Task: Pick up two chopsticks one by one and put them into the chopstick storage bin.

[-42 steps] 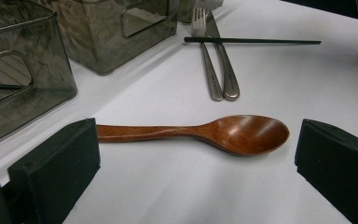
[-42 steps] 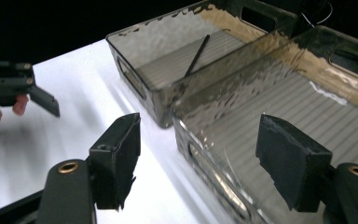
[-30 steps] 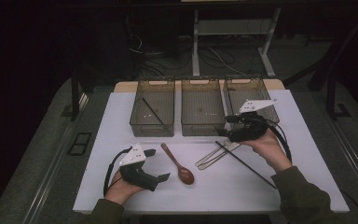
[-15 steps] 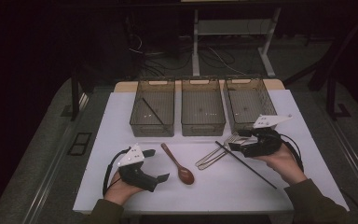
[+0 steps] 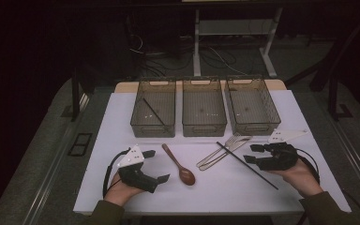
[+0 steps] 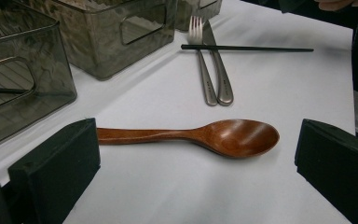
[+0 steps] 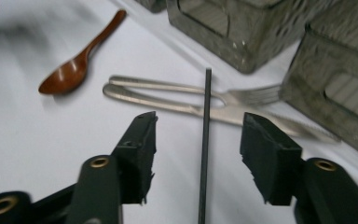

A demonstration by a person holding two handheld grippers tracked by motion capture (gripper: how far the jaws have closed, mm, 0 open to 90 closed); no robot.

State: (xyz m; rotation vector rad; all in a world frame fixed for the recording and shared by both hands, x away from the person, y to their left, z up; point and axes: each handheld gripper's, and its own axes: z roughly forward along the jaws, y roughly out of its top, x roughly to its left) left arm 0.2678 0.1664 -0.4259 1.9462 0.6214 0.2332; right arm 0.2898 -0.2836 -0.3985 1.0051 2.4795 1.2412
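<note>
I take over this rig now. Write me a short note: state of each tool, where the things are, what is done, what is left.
Right tool: open, jaws just been closing, astride the black chopstick on the table, not yet gripping.
Left tool: open, empty, facing the wooden spoon.
Fork and knife lie side by side under the chopstick's far end.
Done: one chopstick lies in the left bin.
Left: probably the chopstick, spoon, fork and knife still need binning; the other two bins look empty.

Left tongs [image 5: 157,165] rest low near the surface's front-left edge, jaws spread wide, hand [image 5: 122,187] beneath. Right tongs [image 5: 253,153] sit low toward the front-right edge, pointing leftward across the surface; jaws have just been closing, part open, pads gripping nothing.
</note>
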